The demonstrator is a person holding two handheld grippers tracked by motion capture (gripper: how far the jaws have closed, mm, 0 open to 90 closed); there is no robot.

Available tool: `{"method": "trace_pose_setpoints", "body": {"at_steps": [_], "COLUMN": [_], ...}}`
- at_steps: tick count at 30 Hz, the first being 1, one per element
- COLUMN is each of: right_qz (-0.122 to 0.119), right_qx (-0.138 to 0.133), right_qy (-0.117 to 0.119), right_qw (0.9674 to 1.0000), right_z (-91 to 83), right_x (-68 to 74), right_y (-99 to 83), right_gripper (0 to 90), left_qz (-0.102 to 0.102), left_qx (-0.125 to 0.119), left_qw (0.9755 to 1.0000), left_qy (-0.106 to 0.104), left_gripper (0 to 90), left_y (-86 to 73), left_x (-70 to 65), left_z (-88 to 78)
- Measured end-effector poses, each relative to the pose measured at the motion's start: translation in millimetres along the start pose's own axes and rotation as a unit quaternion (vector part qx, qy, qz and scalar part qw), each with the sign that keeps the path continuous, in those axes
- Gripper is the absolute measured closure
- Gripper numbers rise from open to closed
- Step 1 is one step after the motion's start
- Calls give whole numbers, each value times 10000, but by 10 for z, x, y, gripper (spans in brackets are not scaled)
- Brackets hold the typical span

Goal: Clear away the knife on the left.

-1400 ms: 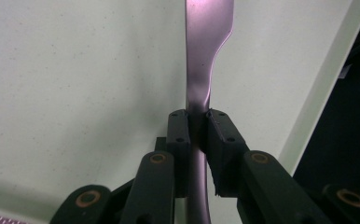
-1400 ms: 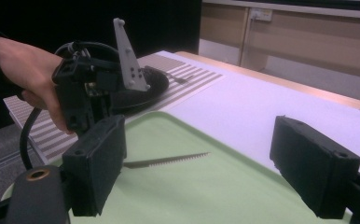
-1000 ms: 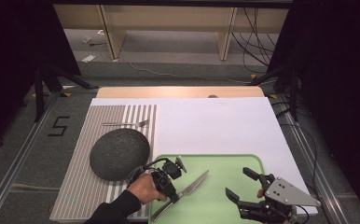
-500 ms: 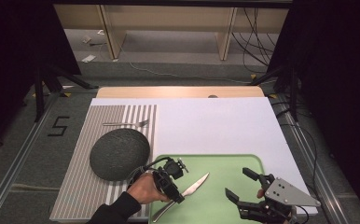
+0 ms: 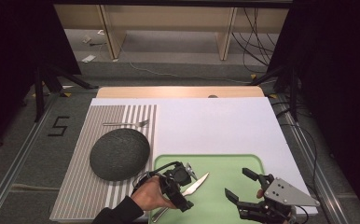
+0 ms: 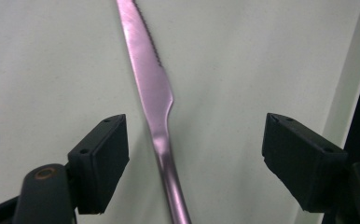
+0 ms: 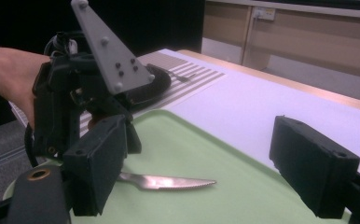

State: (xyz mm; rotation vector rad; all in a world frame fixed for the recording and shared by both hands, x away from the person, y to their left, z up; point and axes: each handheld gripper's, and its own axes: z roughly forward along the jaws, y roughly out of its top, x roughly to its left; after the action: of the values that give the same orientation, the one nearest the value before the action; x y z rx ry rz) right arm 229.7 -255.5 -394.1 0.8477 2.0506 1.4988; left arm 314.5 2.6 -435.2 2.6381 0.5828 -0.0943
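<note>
Left gripper (image 5: 180,179) had just been opening its jaws, and now they stood wide apart. The knife (image 6: 155,107) lay between them on the green tray (image 5: 243,163), but the black pads (image 6: 104,158) did not touch it. A second before, in the high view, that gripper sat lower over the knife and looked to be holding it. Half a second before, the knife was already flat on the tray and the hand had started to pull away. Now the hand (image 5: 152,198) was a bit higher and more to the left of the knife's handle. So I think the knife had just been let go and put down on the tray, and that this step was done.

Right gripper (image 5: 243,186) sat near the front right of the tray. Its jaws were wide apart too, with nothing in them. It was in the same spot as in the two older pictures. From its own camera, the knife (image 7: 169,182) lay flat on the tray with its toothed edge showing and its tip pointing away from the left gripper (image 7: 82,100).

A little farther back, a dark round bowl (image 5: 120,154) lay upside down on the striped mat (image 5: 75,196), just left of the tray. Farther still, a fork (image 5: 127,123) lay on the same mat. Both were where they had been. I think they might be next for the tray.
</note>
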Motion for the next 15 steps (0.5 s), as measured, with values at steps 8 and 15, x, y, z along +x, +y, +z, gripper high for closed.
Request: {"method": "trace_pose_setpoints", "body": {"at_steps": [8, 15], "right_qz": [-3, -3], "right_qx": [-8, 5], "right_qy": [3, 15], "right_qw": [10000, 10000], "right_z": [2, 5], "right_x": [2, 6], "right_y": [1, 0], "right_gripper": [198, 198], "left_qz": [203, 372], "left_qx": [83, 361], "left_qw": [9998, 9987], "left_qy": [10, 18], "left_gripper": [560, 762], "left_y": [37, 69], "left_x": [-51, -41], "left_z": [103, 213]}}
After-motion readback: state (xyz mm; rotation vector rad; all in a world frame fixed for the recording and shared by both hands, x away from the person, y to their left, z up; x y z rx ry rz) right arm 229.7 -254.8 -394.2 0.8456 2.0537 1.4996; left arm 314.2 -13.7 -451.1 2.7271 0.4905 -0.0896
